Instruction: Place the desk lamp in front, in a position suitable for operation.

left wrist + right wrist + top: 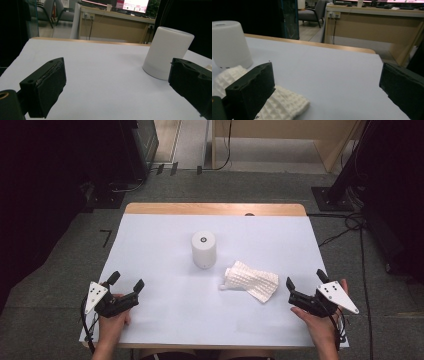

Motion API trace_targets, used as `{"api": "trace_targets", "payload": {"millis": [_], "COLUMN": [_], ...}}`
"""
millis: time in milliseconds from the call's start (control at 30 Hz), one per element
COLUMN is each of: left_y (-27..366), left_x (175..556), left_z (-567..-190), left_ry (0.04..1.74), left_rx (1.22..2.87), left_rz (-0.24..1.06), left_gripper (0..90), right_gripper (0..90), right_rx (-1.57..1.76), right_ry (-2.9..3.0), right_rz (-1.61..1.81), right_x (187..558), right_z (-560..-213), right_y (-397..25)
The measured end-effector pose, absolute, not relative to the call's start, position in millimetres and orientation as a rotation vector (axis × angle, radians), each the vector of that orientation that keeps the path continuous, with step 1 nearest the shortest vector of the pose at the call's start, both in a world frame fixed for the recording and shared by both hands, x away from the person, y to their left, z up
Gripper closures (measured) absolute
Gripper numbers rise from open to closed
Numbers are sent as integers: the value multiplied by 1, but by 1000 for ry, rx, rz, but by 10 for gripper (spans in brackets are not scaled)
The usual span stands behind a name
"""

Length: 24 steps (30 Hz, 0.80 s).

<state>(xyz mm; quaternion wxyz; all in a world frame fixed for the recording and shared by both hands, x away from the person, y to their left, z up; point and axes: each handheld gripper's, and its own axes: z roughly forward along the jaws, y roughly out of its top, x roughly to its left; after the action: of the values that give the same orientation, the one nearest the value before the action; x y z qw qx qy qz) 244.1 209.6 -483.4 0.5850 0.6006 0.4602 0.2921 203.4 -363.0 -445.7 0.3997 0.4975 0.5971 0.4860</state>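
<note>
We are holding both grippers low at the near edge of the table (pixel 150 220), the left gripper (pixel 125 285) at the near left and the right gripper (pixel 306 281) at the near right, each with its jaws spread wide and nothing between them. The white waffle cloth (pixel 251 279) is lying crumpled right of centre, just near and right of the upright white cylinder (pixel 203 249). We judge the reach is only beginning; next, the right gripper should be moving left to pinch the cloth's near edge.
</note>
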Motion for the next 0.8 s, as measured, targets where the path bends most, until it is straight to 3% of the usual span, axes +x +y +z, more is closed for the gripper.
{"api": "trace_targets", "payload": {"millis": [300, 433, 800], "left_y": [211, 211, 212], "left_x": [244, 244, 248], "left_z": [-484, -484, -483], "left_ry": [1063, 1062, 1083], "left_rx": [1392, 1390, 1395], "left_rz": [662, 661, 636], "left_gripper": [18, 18, 18], "right_gripper": [13, 65, 65], "right_rx": [1261, 1211, 1228], "right_ry": [1554, 1657, 1946], "right_rz": [1353, 1325, 1219], "right_x": [246, 259, 269], "right_z": [-433, -444, -479], "right_y": [-330, -316, -298]}}
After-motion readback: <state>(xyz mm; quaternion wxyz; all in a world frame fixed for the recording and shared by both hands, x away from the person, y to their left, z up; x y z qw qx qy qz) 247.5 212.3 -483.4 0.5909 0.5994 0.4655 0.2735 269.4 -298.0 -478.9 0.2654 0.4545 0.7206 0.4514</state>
